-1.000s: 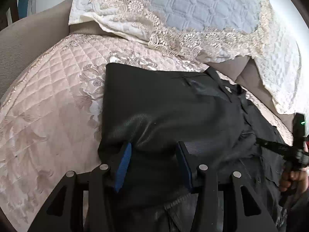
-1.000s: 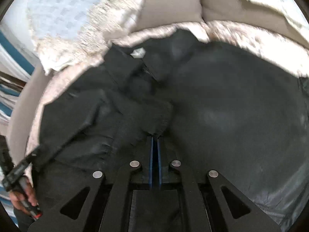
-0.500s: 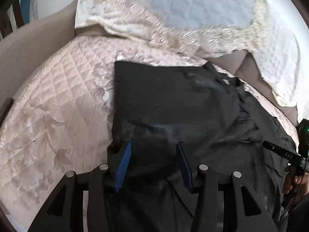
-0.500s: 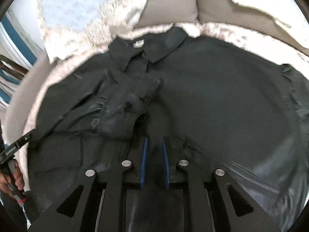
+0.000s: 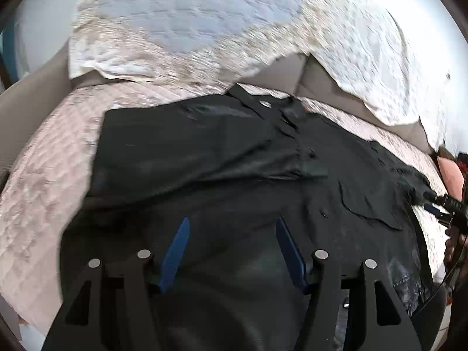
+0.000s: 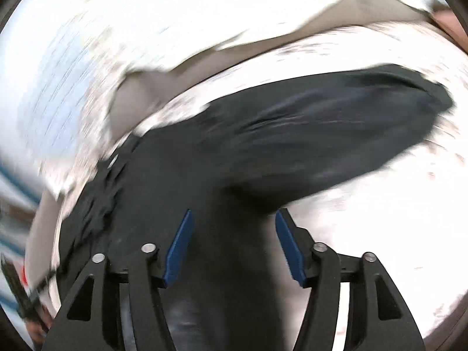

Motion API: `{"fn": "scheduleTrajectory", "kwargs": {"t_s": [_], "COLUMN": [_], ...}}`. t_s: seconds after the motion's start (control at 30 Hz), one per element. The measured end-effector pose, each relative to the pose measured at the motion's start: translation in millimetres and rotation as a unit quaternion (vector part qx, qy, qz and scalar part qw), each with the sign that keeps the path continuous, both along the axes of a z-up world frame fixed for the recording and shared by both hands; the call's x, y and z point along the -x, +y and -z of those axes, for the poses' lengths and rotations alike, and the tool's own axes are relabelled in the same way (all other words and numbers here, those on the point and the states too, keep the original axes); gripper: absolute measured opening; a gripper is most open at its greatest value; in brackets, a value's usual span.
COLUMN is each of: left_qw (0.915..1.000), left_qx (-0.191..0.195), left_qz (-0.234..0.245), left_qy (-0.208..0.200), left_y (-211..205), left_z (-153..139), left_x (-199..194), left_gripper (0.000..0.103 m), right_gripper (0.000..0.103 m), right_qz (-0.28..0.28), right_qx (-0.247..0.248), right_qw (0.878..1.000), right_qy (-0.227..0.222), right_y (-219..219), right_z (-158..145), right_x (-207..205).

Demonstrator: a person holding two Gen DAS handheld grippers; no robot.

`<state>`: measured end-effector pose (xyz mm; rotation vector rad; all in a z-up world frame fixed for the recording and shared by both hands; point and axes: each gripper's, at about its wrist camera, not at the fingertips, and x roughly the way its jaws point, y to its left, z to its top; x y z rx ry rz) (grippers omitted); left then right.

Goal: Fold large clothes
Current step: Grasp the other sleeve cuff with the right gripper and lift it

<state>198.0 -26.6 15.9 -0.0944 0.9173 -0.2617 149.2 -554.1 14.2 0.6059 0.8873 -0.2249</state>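
Pink quilted cover (image 5: pixel 44 175) lies over the couch seat, with lace-edged pale throws (image 5: pixel 181 29) draped along its back edge. Spread across nearly the whole seat is the black shirt (image 5: pixel 204 152), collar toward the back edge, its left side already laid inward. One long sleeve (image 6: pixel 336 134) stretches out toward the seat's right edge, its length running away from the body. That sleeve lies ahead and to the right of the right gripper (image 6: pixel 234 245), which looks the nearer one for bringing it in. The left gripper (image 5: pixel 232 251) hangs over the hem near the front edge. Both sets of jaws are opening, spread apart, pinching nothing. A small pale tag (image 5: pixel 266 104) sits at the collar; its writing is unreadable.
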Motion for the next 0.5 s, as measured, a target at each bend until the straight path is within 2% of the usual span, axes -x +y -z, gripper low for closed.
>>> {"fn": "scheduleTrajectory", "kwargs": {"t_s": [0.27, 0.37, 0.5], "left_qw": [0.9995, 0.9993, 0.9986], "left_qx": [-0.013, -0.020, -0.025], "left_qz": [0.012, 0.006, 0.000], "left_qy": [0.027, 0.031, 0.047], "left_y": [-29.4, -31.7, -35.4], "left_z": [15.6, 19.7, 30.1], "left_x": [-3.6, -5.0, -9.7], "left_gripper": [0.064, 0.064, 0.064], "right_gripper": [0.065, 0.065, 0.065], "right_qz": [0.132, 0.159, 0.181], "right_qx": [-0.011, -0.020, -0.041], "right_qw": [0.991, 0.987, 0.983], "right_qy": [0.008, 0.012, -0.004], "right_y": [-103.1, -131.4, -164.2], "right_z": [19.5, 29.9, 38.3], "right_x": [20.0, 16.5, 5.9]}}
